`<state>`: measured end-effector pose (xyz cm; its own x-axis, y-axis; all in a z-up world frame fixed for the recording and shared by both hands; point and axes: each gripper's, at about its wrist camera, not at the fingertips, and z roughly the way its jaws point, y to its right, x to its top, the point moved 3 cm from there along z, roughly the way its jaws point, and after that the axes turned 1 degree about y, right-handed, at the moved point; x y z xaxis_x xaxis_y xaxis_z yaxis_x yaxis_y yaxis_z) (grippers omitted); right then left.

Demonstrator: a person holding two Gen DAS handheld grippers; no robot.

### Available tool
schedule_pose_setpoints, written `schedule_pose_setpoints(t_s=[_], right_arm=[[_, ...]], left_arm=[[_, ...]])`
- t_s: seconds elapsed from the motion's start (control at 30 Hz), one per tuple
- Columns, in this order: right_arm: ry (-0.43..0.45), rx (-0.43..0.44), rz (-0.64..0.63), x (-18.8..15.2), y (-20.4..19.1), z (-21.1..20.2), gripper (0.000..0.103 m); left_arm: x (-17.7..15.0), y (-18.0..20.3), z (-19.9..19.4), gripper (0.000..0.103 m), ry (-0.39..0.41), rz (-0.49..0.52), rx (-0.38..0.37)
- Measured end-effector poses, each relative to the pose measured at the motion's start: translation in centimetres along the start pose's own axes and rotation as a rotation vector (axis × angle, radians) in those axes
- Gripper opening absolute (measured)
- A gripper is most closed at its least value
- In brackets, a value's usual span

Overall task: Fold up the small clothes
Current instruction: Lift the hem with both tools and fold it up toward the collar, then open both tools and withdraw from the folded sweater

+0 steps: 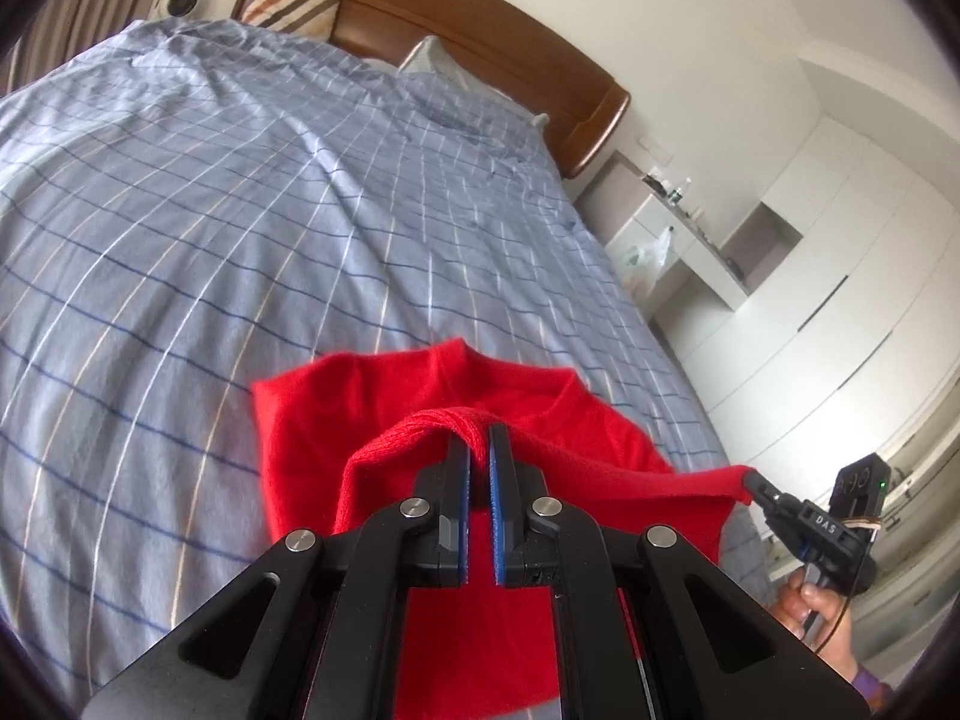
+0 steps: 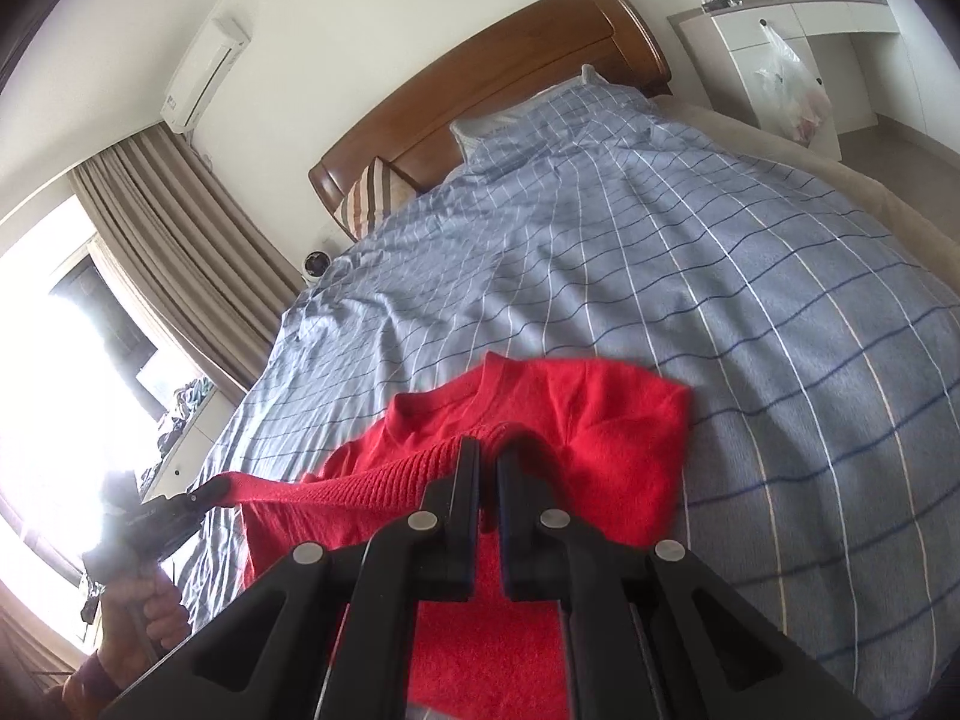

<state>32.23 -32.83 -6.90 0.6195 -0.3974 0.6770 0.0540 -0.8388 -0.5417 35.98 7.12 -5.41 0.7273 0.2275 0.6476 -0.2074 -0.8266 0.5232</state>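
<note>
Left gripper point(image 1: 478, 438) and right gripper point(image 2: 489, 450), each pinching the ribbed hem of 1 red sweater point(image 1: 372, 408) over the bed point(image 1: 180, 210).

The sweater point(image 1: 372, 420) lies on the bed point(image 1: 240, 210) near its foot end, its ribbed edge lifted and stretched between the left hand-held gripper point(image 1: 478, 438) and the right hand-held gripper point(image 2: 489, 456), each clamped on that edge. Behind the sweater the quilt runs up to the pillows point(image 2: 480, 132) and the headboard point(image 2: 510, 60). To the bed's right stands a cabinet point(image 2: 780, 42) with a bag point(image 2: 792, 90) hanging on its front; to its left hang curtains point(image 2: 180, 240).
</note>
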Motion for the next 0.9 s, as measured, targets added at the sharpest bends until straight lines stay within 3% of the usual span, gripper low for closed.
schedule_pose_setpoints(t_s=[0.23,0.3,0.33,0.37,0.4,0.43,0.47,0.57,0.67,0.77,0.83,0.9], right_arm=[[-0.060,-0.046,0.017,2.5,2.2,8.5,0.005],[-0.068,-0.059,0.004,2.5,2.4,10.2,0.007],[-0.071,-0.080,-0.012,2.3,2.4,10.8,0.014],[-0.074,-0.107,-0.029,2.2,2.5,11.1,0.023],[-0.080,-0.129,-0.044,2.0,2.4,11.3,0.046],[-0.076,-0.140,-0.056,1.9,2.3,11.1,0.057],[-0.067,-0.145,-0.076,1.8,1.9,10.6,0.057],[-0.061,-0.126,-0.203,1.1,-0.5,8.2,0.056],[-0.095,-0.055,-0.372,-1.2,-4.1,5.6,0.058],[-0.150,-0.003,-0.489,-5.0,-6.1,4.5,0.074],[-0.217,-0.017,-0.513,-7.9,-5.5,4.7,0.076],[-0.347,-0.107,-0.471,-10.7,-3.1,6.2,0.076]], left_arm=[[2.1,-3.8,6.4,0.004,-0.028,-0.042,0.124],[2.6,-4.9,7.8,0.008,-0.028,-0.071,0.147],[2.8,-5.6,8.2,0.016,-0.025,-0.088,0.170],[3.0,-6.1,8.4,0.033,-0.024,-0.101,0.197],[3.3,-6.7,8.5,0.044,-0.021,-0.115,0.211],[3.5,-7.0,8.1,0.063,-0.012,-0.127,0.221],[3.7,-7.3,7.4,0.069,0.003,-0.132,0.230],[3.6,-7.0,4.8,0.072,0.041,-0.097,0.220],[1.6,-5.2,1.9,0.082,0.050,-0.017,0.174],[-2.9,-2.6,0.4,0.096,0.029,0.097,0.099],[-6.0,-1.6,1.3,0.097,-0.041,0.167,0.094],[-8.6,-2.1,3.1,0.097,-0.142,0.187,0.151]])
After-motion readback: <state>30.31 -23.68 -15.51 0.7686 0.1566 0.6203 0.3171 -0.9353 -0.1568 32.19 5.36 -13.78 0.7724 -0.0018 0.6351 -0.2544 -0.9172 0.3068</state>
